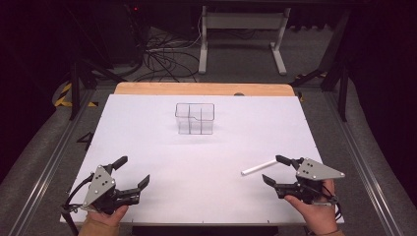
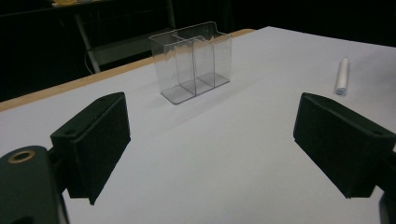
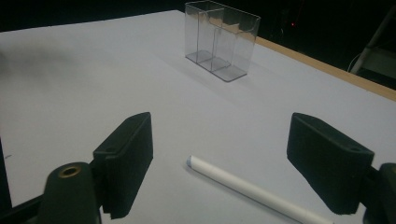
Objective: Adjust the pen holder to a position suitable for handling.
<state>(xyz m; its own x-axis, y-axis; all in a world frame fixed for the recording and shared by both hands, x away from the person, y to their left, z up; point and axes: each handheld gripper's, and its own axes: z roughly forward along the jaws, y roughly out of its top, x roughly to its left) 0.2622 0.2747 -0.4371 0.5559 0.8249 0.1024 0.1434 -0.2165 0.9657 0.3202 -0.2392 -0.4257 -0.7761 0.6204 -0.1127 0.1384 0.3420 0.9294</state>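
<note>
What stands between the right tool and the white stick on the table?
Nothing visible. The white stick lies flat on the table, between the open jaws of the right tool, which do not touch it.

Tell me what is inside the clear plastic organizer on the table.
The clear organizer holds nothing: its compartments show only clear dividers and the white table through them. Its walls are transparent, so nothing inside is hidden. The white stick lies apart, between the right gripper jaws.
</note>
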